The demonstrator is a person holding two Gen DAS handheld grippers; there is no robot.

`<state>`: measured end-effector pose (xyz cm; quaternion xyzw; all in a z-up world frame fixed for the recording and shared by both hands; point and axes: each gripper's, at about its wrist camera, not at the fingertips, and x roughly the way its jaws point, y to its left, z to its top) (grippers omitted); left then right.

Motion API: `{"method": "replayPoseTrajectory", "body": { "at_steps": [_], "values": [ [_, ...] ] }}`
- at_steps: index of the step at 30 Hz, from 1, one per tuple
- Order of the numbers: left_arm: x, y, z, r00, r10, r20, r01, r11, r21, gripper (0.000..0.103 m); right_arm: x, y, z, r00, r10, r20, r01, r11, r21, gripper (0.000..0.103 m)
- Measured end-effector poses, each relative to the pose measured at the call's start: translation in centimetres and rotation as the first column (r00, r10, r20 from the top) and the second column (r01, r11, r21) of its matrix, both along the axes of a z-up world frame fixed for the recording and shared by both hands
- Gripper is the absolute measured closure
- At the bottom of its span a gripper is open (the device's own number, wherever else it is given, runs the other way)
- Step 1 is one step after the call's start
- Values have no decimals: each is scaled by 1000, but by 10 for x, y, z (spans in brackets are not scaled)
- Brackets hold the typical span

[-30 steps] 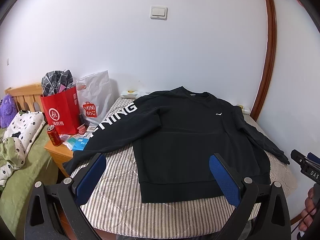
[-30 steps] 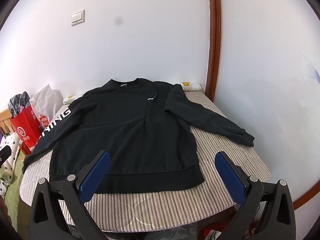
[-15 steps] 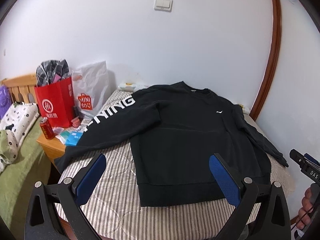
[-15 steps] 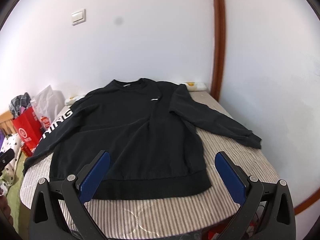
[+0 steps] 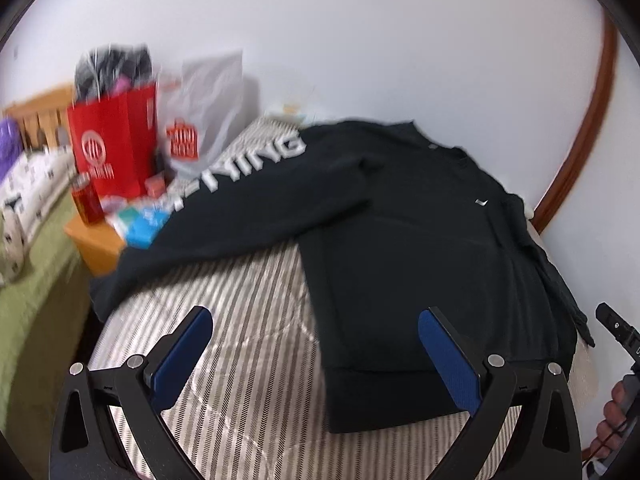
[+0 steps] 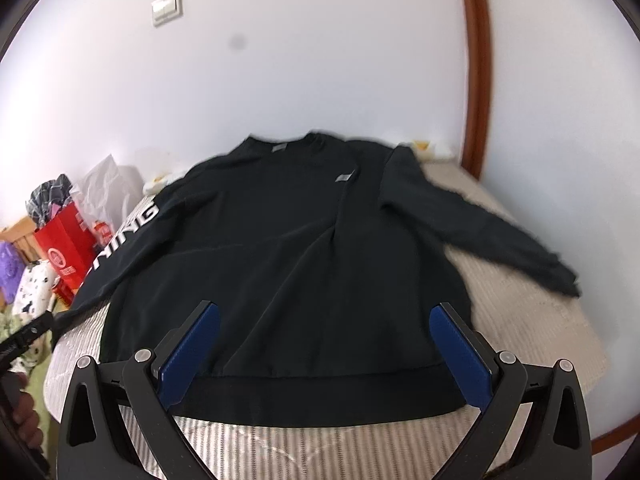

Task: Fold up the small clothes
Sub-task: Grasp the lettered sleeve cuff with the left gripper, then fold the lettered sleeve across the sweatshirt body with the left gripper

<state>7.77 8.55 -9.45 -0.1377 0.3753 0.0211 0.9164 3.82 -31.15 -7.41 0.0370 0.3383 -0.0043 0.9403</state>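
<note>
Red paper shopping bag [image 5: 114,148] stands at far left on a wooden bedside table [image 5: 94,240]; rightward, the black long-sleeved sweatshirt [image 6: 288,264] lies flat, sleeves spread, on the striped mattress [image 5: 248,344]. We judge no fold begun: sleeves and body all remain. Our left gripper [image 5: 316,354] and right gripper [image 6: 325,354] hover near its hem, jaws wide apart, holding nothing.

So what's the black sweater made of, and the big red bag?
The black sweater looks like soft matte knit, probably cotton fleece: it lies limp with gentle creases and a ribbed hem. The red bag looks like stiff, slightly glossy paper: it stands upright with flat sides, though blur leaves that open.
</note>
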Motion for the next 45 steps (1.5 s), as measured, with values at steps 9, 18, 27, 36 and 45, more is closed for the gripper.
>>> {"method": "replayPoseTrajectory", "body": {
  "at_steps": [9,18,27,36,45],
  "values": [
    [21,51,-44,988,126,-84,-134,986,-96,2,28,22,-18,1000,2,1,-2,997,-80,0],
    [57,94,-67,972,212,-98,-227,955,-191,20,49,42,-41,999,-3,-52,-6,983,-184,0],
    [92,102,-69,953,271,-135,-289,948,-134,39,65,39,-50,996,-55,-76,35,968,-249,0],
    [105,107,-63,930,329,-162,-339,940,-38,95,91,28,-45,995,-57,-78,40,978,-206,0],
    [112,70,-5,961,272,-46,-272,962,10,96,115,16,-37,998,-24,-66,10,979,-204,0]
  ]
}}
